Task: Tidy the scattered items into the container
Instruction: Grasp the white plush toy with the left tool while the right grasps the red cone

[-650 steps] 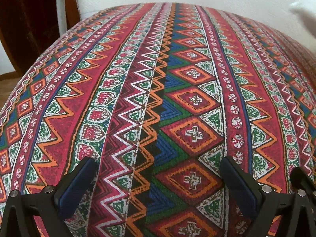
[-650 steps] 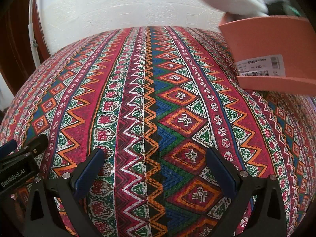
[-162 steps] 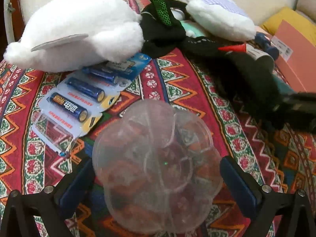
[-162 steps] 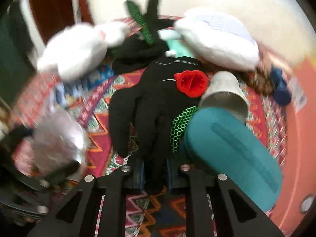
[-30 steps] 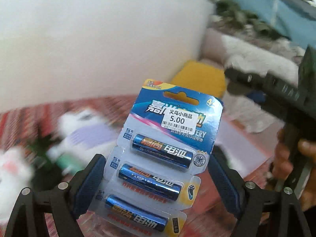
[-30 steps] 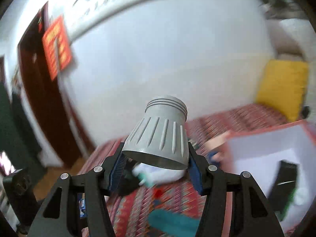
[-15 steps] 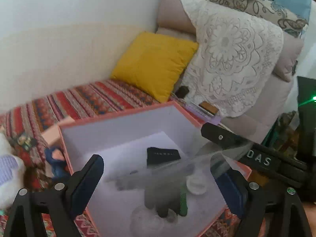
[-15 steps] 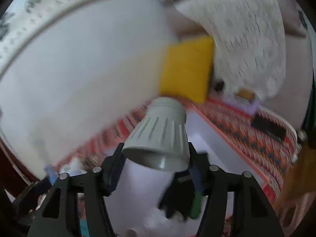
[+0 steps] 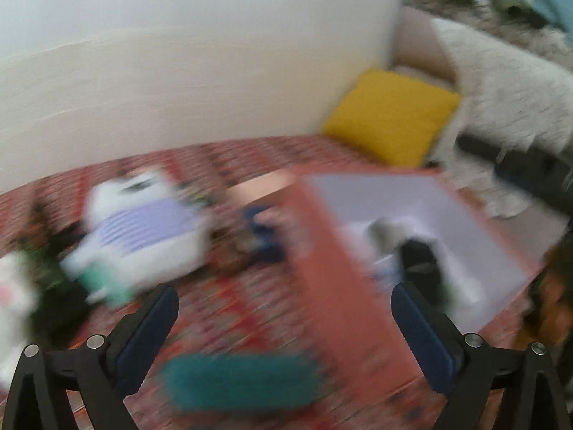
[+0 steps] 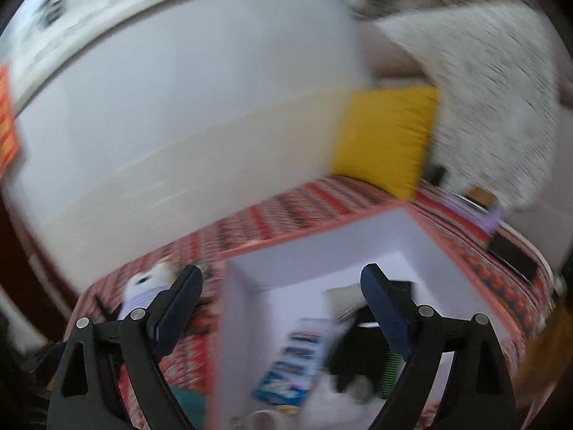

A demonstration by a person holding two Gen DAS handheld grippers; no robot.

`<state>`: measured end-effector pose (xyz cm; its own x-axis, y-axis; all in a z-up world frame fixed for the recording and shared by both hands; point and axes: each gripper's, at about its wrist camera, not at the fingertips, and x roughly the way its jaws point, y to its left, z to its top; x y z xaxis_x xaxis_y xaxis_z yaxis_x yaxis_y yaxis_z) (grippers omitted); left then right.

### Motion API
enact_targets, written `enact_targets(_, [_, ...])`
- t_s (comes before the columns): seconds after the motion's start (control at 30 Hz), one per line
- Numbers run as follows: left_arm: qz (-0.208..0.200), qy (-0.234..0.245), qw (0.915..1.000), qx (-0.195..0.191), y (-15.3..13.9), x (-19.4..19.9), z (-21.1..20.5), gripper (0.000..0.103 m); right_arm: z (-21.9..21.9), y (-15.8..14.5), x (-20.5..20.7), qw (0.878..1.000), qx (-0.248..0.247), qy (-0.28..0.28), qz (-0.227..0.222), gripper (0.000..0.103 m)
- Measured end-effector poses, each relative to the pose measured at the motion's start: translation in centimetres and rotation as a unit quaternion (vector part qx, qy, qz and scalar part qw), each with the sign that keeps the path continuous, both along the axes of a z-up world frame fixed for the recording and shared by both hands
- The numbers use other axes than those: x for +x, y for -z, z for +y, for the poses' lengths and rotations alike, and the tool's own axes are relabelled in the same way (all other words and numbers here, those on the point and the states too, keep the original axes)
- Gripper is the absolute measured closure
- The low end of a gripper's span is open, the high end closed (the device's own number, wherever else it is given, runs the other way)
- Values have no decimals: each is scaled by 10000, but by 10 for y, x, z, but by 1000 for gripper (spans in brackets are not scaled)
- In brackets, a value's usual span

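Observation:
The salmon-pink box (image 9: 340, 272) with a white inside stands on the patterned bedspread; in the right wrist view the box (image 10: 315, 231) lies just below me. Inside it lie the blue battery pack (image 10: 297, 369), a black glove (image 10: 358, 354) and the grey cup (image 10: 343, 299). My left gripper (image 9: 284, 322) hovers over the box's left wall, jaws opening, nothing between them. My right gripper (image 10: 283, 304) hangs over the box, jaws opening and empty. A teal item (image 9: 240, 380), a white plush with purple stripes (image 9: 143, 229) and a dark blue object (image 9: 265, 236) lie on the spread. Both views are blurred.
A yellow cushion (image 9: 390, 118) leans in the corner behind the box, next to a white lace-covered cushion (image 9: 508, 89). A white wall (image 9: 179, 53) backs the bed. A white fluffy toy (image 9: 10, 297) and dark gloves lie at the far left.
The left gripper let go of the battery pack, which now lies in the box, and its view swung left. The right gripper released the grey cup into the box and opened wide.

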<state>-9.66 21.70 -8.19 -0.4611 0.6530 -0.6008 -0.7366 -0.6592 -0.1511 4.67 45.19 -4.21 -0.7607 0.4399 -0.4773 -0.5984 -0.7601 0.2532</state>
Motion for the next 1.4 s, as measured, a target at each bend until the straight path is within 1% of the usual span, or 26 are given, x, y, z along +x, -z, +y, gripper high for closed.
enact_targets(0.07, [94,-415,9987,-263,19,-6,-49,4,-33,4,-22,9983,139,-564,11,8])
enact_targets(0.1, [104,-536,9979,-336,25,-8,-65,4,-48,7,-32,9966,160,-810,3,8])
enact_targets(0.13, [85,-711,9964,-457,34,-14,-91,4,-69,14,-50,9916,106,-1292,-14,7])
enact_targets(0.2, [140,-967,9930,-665,45,-25,-124,4,-98,30,-78,9792,-76,-2022,-165,7])
enact_targets(0.23, [205,-1084,9907,-797,51,-32,-139,4,-116,45,-98,9689,-229,-2440,-329,7])
enact_targets(0.3, [275,-1209,9869,-1028,66,-48,-167,4,-139,73,-125,9543,-386,-2883,-687,7])
enact_targets(0.4, [260,-1193,9856,-1166,85,-73,-195,4,-177,122,-171,9317,-376,-3275,-1523,8])
enact_targets(0.47, [356,-1098,9835,-1395,95,-89,-204,4,-187,148,-191,9225,-307,-3337,-1914,8])
enact_targets(0.53, [571,-826,9812,-1647,102,-106,-205,4,-191,168,-206,9183,-309,-3294,-2175,8])
enact_targets(0.6, [767,-584,9760,-1954,108,-117,-197,4,-180,181,-221,9173,-475,-3227,-2283,8])
enact_targets(0.67, [1111,-317,9659,-2317,116,-126,-188,4,-168,192,-236,9207,-681,-3062,-2321,8])
enact_targets(0.73, [1449,-87,9505,-2749,128,-134,-176,4,-160,201,-247,9230,-799,-2963,-2320,8])
enact_targets(0.8, [1593,21,9434,-2909,134,-139,-171,4,-159,212,-257,9181,-931,-2992,-2427,8])
enact_targets(0.83, [1656,72,9403,-2972,137,-141,-169,2,-158,217,-261,9147,-967,-3040,-2481,8])
enact_targets(0.9, [1850,218,9330,-3078,141,-143,-166,0,-157,221,-268,9121,-938,-3106,-2505,8])
enact_targets(0.93, [1952,252,9271,-3191,144,-145,-163,0,-158,224,-271,9105,-919,-3147,-2521,8])
enact_targets(1.0, [2080,250,9189,-3344,149,-149,-162,0,-159,227,-279,9099,-870,-3179,-2520,8])
enact_targets(1.03, [2086,240,9172,-3386,150,-149,-164,0,-160,228,-282,9107,-840,-3176,-2503,8])
enact_targets(1.1, [2195,193,9100,-3513,156,-148,-164,0,-161,232,-290,9112,-805,-3181,-2490,16])
enact_targets(1.13, [2377,165,9009,-3628,161,-146,-161,0,-162,232,-293,9108,-808,-3198,-2484,25])
enact_targets(1.17, [2546,133,8919,-3735,167,-144,-158,0,-163,233,-297,9101,-798,-3223,-2479,37])
enact_targets(1.2, [2768,61,8785,-3894,175,-143,-153,0,-165,233,-301,9093,-756,-3240,-2500,50])
enact_targets(1.23, [2983,-6,8656,-4021,182,-141,-149,0,-167,234,-304,9085,-664,-3229,-2568,67])
enact_targets(1.27, [3154,-45,8588,-4037,184,-140,-146,0,-169,235,-307,9086,-577,-3185,-2640,67])
enact_targets(1.33, [3179,-154,8568,-4058,181,-146,-141,0,-171,234,-307,9095,-561,-3176,-2624,67])
enact_targets(1.4, [3107,-176,8586,-4073,180,-151,-139,0,-173,233,-302,9083,-574,-3226,-2602,67])
